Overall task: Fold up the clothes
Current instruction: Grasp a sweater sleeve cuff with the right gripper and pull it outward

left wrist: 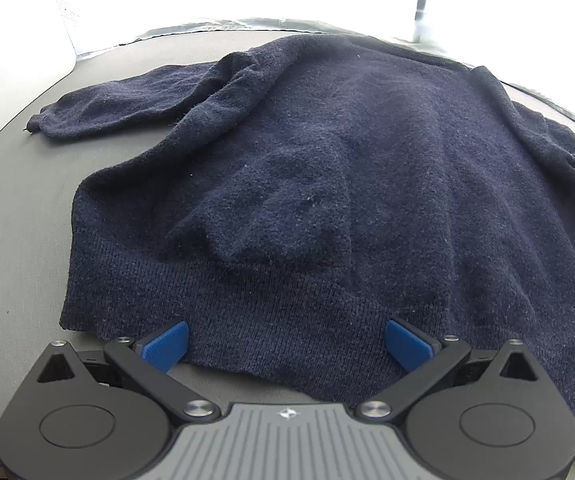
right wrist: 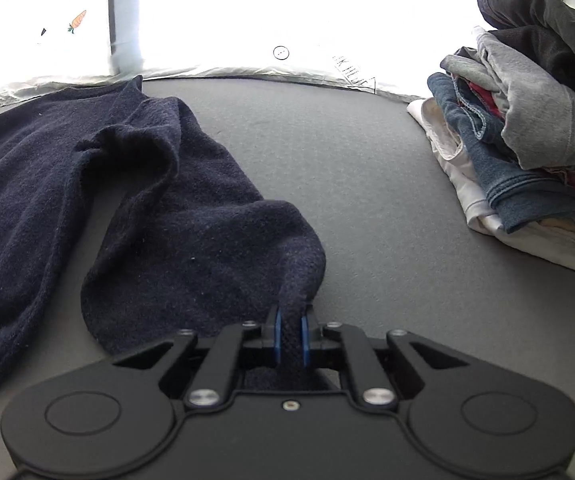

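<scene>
A dark navy knitted sweater [left wrist: 327,168] lies spread on the grey table [left wrist: 15,208], its ribbed hem nearest me and one sleeve stretched out to the far left. My left gripper [left wrist: 287,346] is open over the hem, its blue pads [left wrist: 167,344] wide apart with the hem's edge lying between them, untouched. In the right wrist view the sweater's other sleeve [right wrist: 191,220] runs from the body at the left down to my right gripper [right wrist: 290,336], which is shut on the sleeve's cuff end. The cloth bunches up just ahead of the blue pads [right wrist: 276,334].
A pile of folded and crumpled clothes [right wrist: 527,140], grey, denim blue, white and black, stands at the right side of the table. Bare grey table surface [right wrist: 347,168] lies between the sleeve and the pile. Bright white fabric [right wrist: 247,20] borders the far edge.
</scene>
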`<state>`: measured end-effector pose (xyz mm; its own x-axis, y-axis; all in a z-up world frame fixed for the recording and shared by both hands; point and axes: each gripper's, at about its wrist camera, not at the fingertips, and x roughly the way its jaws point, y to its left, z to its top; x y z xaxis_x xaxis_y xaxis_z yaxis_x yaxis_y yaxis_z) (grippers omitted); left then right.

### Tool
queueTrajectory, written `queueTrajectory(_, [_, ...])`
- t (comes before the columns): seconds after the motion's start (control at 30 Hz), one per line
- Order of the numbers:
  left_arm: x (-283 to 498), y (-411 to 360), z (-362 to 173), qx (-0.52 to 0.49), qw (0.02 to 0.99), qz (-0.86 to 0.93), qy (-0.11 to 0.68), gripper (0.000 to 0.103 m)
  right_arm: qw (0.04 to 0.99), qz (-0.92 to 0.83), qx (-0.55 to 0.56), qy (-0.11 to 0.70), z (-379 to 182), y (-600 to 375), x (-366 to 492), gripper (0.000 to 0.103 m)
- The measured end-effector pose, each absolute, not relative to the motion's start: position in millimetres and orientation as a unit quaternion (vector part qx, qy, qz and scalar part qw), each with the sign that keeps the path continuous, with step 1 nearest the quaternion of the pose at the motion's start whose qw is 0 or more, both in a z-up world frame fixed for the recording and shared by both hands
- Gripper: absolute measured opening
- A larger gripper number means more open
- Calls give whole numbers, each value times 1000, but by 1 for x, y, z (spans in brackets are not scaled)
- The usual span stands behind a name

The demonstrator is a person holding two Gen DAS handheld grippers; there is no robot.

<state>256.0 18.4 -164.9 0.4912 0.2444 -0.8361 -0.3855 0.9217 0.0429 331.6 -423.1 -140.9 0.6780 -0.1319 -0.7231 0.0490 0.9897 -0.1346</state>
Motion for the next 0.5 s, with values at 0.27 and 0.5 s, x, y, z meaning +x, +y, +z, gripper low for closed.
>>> queueTrajectory(0.27, [266,21,-164,-71,857,173,480,103,886,-242,18,396,-136,-519,365,48])
queueTrajectory(0.5, [273,22,-165,-70,857,172,482,103,867,-281,192,365,-150,-533,318,76])
